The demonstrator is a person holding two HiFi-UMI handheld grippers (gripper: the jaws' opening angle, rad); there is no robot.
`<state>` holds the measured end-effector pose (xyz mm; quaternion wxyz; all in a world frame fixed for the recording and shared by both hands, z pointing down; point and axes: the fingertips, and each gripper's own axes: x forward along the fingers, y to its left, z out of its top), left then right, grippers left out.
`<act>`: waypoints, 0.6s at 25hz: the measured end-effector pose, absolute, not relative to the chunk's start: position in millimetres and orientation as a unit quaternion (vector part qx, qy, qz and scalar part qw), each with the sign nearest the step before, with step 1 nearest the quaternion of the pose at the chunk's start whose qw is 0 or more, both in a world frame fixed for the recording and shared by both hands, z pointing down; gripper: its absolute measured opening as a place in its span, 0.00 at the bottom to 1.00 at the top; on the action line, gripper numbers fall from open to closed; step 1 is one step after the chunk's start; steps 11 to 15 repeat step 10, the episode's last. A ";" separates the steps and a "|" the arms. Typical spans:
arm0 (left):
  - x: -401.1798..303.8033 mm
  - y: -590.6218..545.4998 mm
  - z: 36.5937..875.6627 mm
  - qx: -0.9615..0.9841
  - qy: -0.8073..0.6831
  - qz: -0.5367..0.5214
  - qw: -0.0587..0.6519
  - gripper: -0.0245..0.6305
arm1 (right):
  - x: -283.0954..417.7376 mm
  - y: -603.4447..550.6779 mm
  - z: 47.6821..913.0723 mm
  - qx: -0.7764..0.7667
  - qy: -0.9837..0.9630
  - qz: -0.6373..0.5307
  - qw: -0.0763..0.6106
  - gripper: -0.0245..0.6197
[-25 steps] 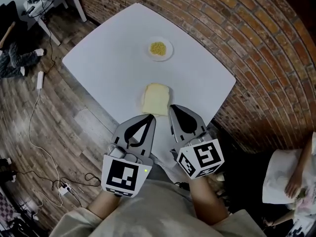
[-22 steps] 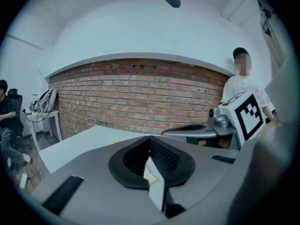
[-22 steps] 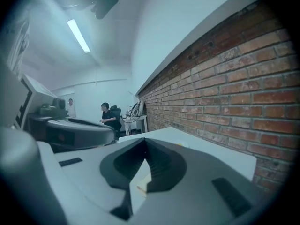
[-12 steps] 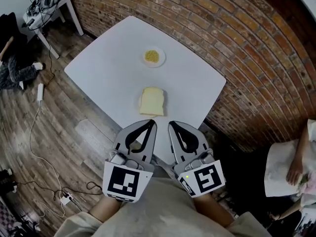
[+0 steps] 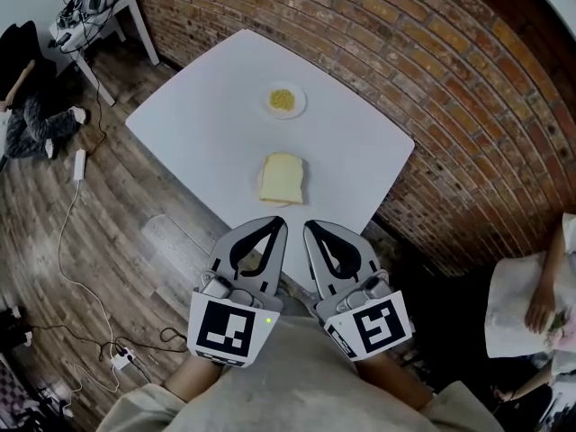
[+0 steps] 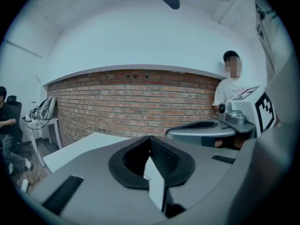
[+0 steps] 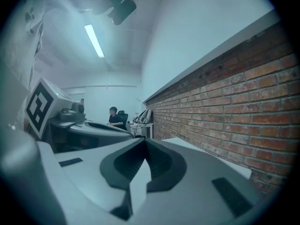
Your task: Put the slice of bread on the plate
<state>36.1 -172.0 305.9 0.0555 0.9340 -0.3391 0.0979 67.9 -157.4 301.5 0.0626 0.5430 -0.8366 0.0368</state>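
Note:
A pale slice of bread [image 5: 283, 178] lies flat on the white table [image 5: 207, 124], near its middle. Farther back stands a small white plate [image 5: 284, 101] with yellow food on it. My left gripper [image 5: 275, 222] and right gripper [image 5: 309, 227] hover side by side over the table's near edge, short of the bread and clear of it. Both are shut with nothing between their tips. In the left gripper view the left gripper [image 6: 150, 138] shows its jaws meeting at the tip, with the brick wall beyond. The right gripper [image 7: 145, 142] looks the same in its own view.
A brick wall [image 5: 432, 70] runs along the table's far and right sides. Wooden floor [image 5: 81, 241] with cables lies to the left, with a small white side table [image 5: 90, 7] in the far corner. A seated person [image 5: 540, 313] is at the right edge.
Both grippers have drawn back from the bread toward the table's near edge and risen a little. The bread and plate lie where they were.

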 end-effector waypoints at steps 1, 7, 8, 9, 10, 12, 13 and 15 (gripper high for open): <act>35.7 -171.7 306.2 0.934 -0.339 0.099 0.057 0.05 | 68.1 -156.0 302.1 0.543 -0.836 0.039 0.063 0.05; 32.2 -170.5 311.1 0.932 -0.341 0.103 0.061 0.05 | 63.5 -151.8 306.4 0.537 -0.840 0.044 0.068 0.05; 32.3 -169.7 312.0 0.932 -0.341 0.104 0.062 0.05 | 62.5 -150.9 307.0 0.535 -0.841 0.045 0.069 0.05; 32.6 -169.0 312.7 0.932 -0.341 0.105 0.063 0.05 | 61.8 -150.2 307.7 0.534 -0.841 0.046 0.069 0.05; 33.0 -168.3 313.3 0.932 -0.341 0.105 0.063 0.05 | 61.1 -149.4 308.3 0.533 -0.842 0.048 0.070 0.05; 33.0 -168.3 313.3 0.932 -0.341 0.105 0.063 0.05 | 61.1 -149.4 308.3 0.533 -0.842 0.048 0.070 0.05; 33.0 -168.3 313.3 0.932 -0.341 0.105 0.063 0.05 | 61.1 -149.4 308.3 0.533 -0.842 0.048 0.070 0.05; 33.0 -168.3 313.3 0.932 -0.341 0.105 0.063 0.05 | 61.1 -149.4 308.3 0.533 -0.842 0.048 0.070 0.05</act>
